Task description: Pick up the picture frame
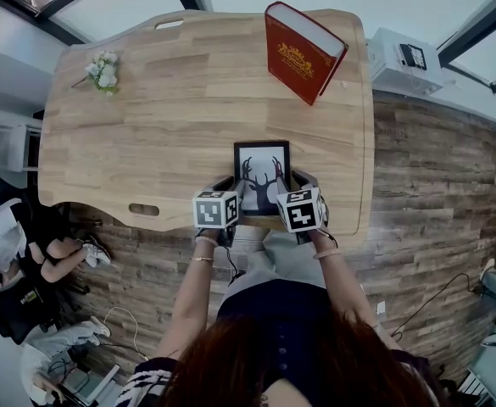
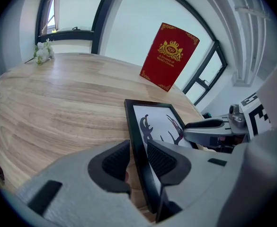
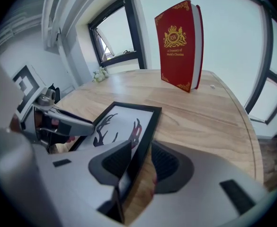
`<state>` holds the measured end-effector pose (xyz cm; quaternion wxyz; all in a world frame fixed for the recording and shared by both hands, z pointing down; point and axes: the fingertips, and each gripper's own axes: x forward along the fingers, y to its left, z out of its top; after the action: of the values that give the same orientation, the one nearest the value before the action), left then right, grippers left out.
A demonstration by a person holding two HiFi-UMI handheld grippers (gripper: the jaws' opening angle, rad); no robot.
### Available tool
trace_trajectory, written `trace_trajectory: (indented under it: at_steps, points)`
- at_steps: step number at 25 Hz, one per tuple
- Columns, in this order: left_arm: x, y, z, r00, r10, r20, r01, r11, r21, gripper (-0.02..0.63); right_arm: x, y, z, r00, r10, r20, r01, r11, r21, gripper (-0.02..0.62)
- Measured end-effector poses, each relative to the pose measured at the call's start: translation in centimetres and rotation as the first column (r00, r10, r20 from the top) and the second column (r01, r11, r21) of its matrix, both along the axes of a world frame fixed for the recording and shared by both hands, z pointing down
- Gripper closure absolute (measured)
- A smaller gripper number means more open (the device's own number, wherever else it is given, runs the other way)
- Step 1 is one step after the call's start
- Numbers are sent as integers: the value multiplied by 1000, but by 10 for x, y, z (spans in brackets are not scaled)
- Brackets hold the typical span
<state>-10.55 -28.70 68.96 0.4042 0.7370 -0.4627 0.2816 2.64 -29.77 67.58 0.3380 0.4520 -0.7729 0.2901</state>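
We see the black picture frame [image 1: 262, 176], antler print, at the table's [image 1: 146, 125] six o'clock; left tongs [image 2: 137, 151] and right tongs [image 3: 140, 149] straddle its side edges, jaws apart.

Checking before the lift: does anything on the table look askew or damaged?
Nothing stands out. The frame sits square to the table edge, the book stands upright, the flowers lie at a far corner.
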Motion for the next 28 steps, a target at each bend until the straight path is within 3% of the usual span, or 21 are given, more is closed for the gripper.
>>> trace_trajectory:
  at_steps: [13,28]
  points:
    - [2,0,1,999,-12,-38,11,1000,-16,499,1,4,9,989,119,91,-113,991,-67,480]
    - [3,7,0,999,-17,-49,16,1000,-14,512,6,10,8,983,154,100,-147,987,-71,512]
